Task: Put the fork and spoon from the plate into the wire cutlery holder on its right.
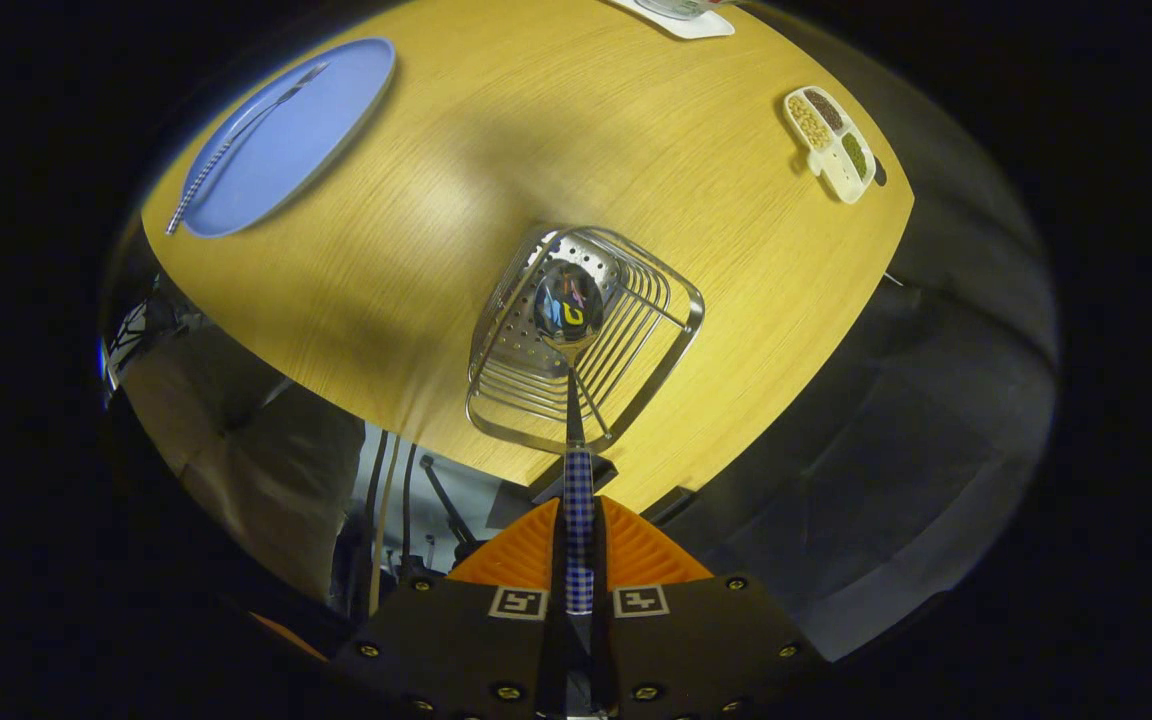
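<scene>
The jaws are gripping the checked handle of the spoon [569,300], its bowl hanging over the wire cutlery holder [581,335] on the counter [496,140], while the fork [236,140] is lying on the blue plate [306,130] far left.

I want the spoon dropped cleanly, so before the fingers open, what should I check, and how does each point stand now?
1. Hand-held gripper shut on the spoon by its checked handle: ok.
2. Spoon bowl over the opening of the wire cutlery holder: ok.
3. Spoon bowl already below the holder's rim: cannot tell.
4. Holder standing fully on the table, near its edge: ok.
5. Fork waiting on the blue plate, beyond the holder: ok.
6. Divided snack dish well away from the holder: ok.
</scene>
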